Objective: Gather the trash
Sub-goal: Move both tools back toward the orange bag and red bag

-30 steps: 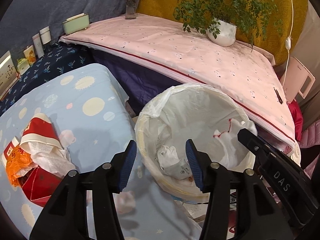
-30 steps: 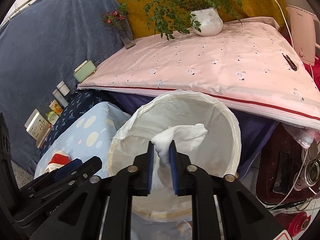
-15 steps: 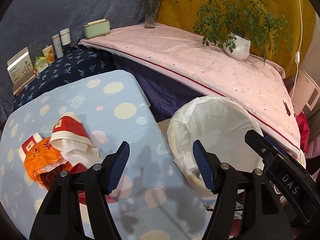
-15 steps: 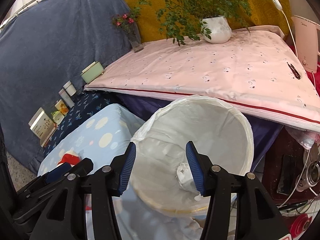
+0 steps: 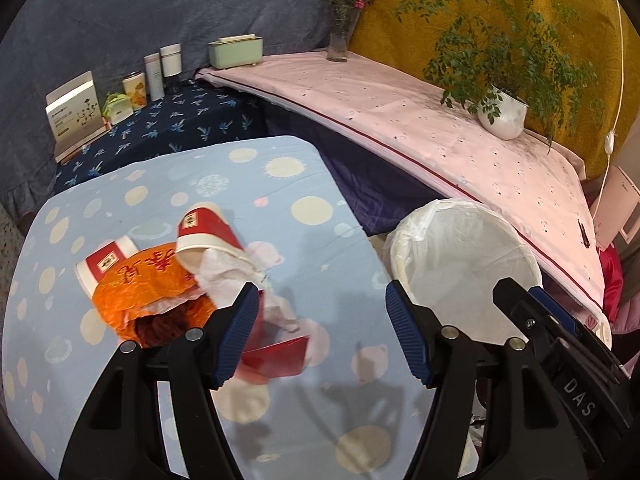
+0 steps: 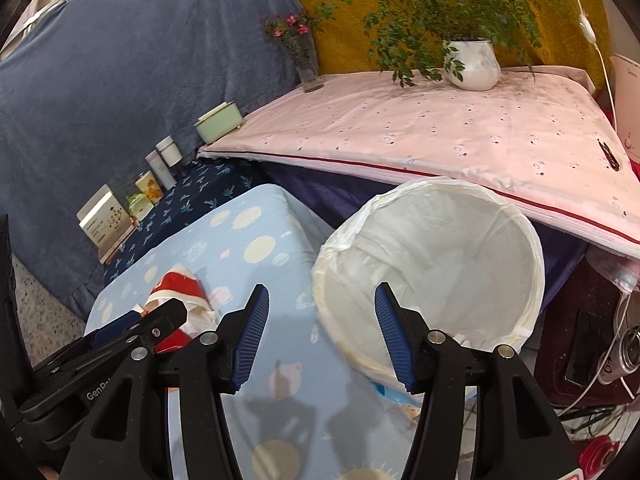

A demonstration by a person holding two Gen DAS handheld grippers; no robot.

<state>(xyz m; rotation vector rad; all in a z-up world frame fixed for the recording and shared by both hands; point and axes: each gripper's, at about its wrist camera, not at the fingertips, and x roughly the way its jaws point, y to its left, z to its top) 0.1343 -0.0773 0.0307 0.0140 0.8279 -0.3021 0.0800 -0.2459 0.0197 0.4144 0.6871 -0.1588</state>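
On the left of the light blue dotted cloth (image 5: 304, 184) lies the trash heap: a red and white paper cup (image 5: 206, 229), a second such cup (image 5: 105, 258) half hidden under an orange wrapper (image 5: 146, 280), crumpled white tissue (image 5: 232, 270) and a red card (image 5: 280, 356). The near part of this heap is covered by the left finger of the left gripper (image 5: 318, 334), so its lower edge cannot be made out.

The left gripper has its jaws wide apart and nothing is between them; only the cloth shows in the gap. To the right of the cloth stands the bin with a white bag liner (image 5: 464, 248). In the left wrist view its bottom is cut off by the gripper body.

The right gripper (image 6: 318, 332) has its jaws apart too, about half of their reach, and holds nothing. Through its gap one sees the bin rim and the cloth edge. Deep in the bin a small white piece shows, but it is too hidden to say what it is.

Far right, a plant in a white pot (image 6: 472, 64) stands on the pink cover (image 6: 440, 136).
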